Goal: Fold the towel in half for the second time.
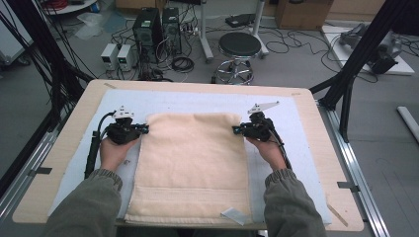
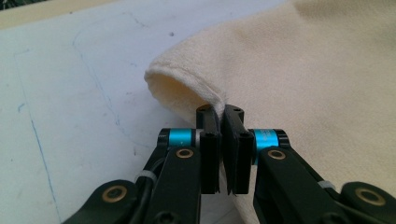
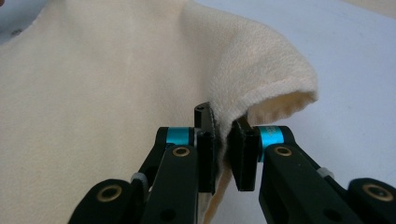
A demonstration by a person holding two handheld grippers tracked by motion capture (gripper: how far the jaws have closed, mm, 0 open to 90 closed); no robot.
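Item: cream terry-cloth towel, rectangular, lying flat on a pale blue-white mat that covers the light wooden desk; its banded hem sits at the near edge, close to the person. Left tool: jaws together, clamped on the towel's left far corner; in the left gripper view the edge is pinched between the black pads and the cloth arches up beside them, off the mat. Right tool: jaws likewise clamped on the right far corner, the fabric in the right gripper view curling over the pads in a raised fold. Step in hand, by judgement: both far corners are gripped and lifted slightly, the start of a fold. Next move, by judgement: carry the two corners together toward the near hem, keeping them level and evenly spaced so the edge stays straight, then lay them on the hem before releasing. Surroundings: black stool and computer towers on the floor beyond the desk.
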